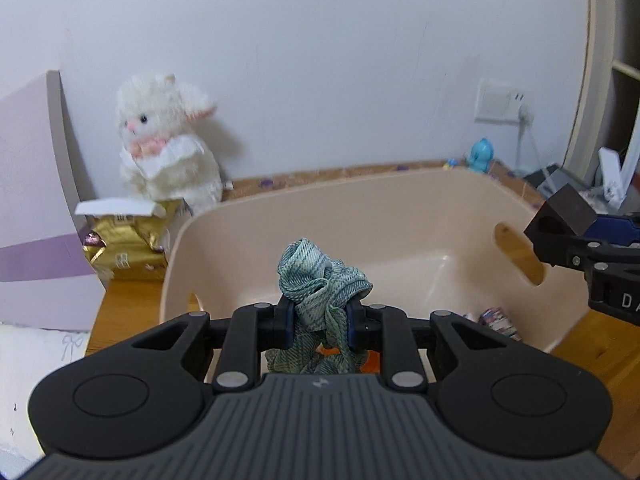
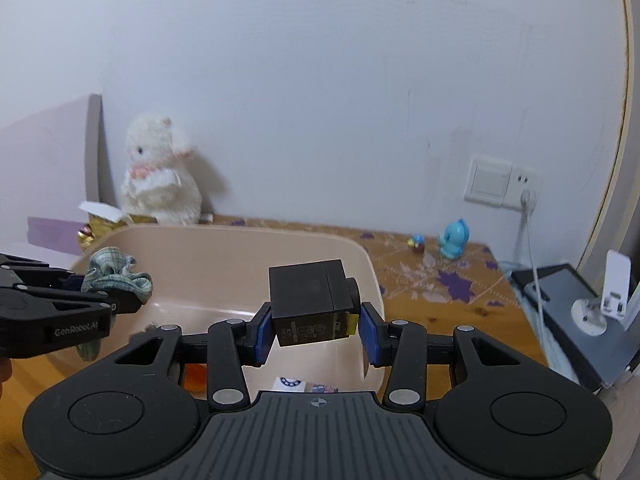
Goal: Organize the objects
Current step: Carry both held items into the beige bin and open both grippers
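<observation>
Progress is looking partial; small printed packets [image 2: 294, 383] are already lying in the beige plastic tub [image 1: 360, 196]. The left gripper [image 1: 320, 320] is pinching a crumpled green checked cloth [image 1: 320, 280], bunched upward; the right gripper [image 2: 314, 334] is cradling a black box [image 2: 310, 300] loosely, its long axis lying crosswise between the fingers, above the tub.

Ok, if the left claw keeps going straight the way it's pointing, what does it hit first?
Probably the far inner wall of the beige bin. The left claw, shut on the green cloth, points across the bin's open interior with nothing between. Depth is hard to judge through the fisheye.
</observation>
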Tool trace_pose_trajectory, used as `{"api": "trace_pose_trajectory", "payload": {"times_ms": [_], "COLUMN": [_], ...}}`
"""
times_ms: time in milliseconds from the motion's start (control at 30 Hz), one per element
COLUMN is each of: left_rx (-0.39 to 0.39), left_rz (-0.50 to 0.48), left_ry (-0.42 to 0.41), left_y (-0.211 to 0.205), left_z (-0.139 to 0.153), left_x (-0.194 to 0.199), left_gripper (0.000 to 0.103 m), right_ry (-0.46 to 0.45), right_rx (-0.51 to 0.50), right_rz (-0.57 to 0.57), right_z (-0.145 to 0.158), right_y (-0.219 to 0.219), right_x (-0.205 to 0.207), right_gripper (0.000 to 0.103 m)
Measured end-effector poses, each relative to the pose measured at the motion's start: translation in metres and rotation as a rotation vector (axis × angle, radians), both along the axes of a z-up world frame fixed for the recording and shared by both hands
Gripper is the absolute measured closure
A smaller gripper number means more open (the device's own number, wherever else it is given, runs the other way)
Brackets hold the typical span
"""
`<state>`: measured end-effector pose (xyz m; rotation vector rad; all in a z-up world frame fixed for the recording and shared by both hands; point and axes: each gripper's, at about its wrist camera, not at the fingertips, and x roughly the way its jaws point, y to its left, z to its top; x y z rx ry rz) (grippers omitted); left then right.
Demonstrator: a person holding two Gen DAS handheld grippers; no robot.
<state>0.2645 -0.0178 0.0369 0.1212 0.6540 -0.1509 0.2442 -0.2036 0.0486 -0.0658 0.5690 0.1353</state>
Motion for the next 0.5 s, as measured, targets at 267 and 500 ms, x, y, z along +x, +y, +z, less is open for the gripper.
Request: {"api": "trace_pose_trajectory", "payload": {"times_ms": [267, 500], "left_rx": [0.043, 0.039], "left_rz": [0.034, 0.056], "left_ry": [0.087, 0.067], "left_y": [-0.003, 0.001], "left_z": [-0.029, -0.022], "left_x": [0.023, 0.018], "left_gripper": [0.076, 0.042], "right_ry": [0.041, 0.041], "right_rx": [-0.041, -0.034], "right_rz": [0.000, -0.002], "right_z": [-0.023, -0.020], "right_y": [0.006, 0.004], "right_x": [0.017, 0.014], "right_gripper": [0.062, 0.051]}}
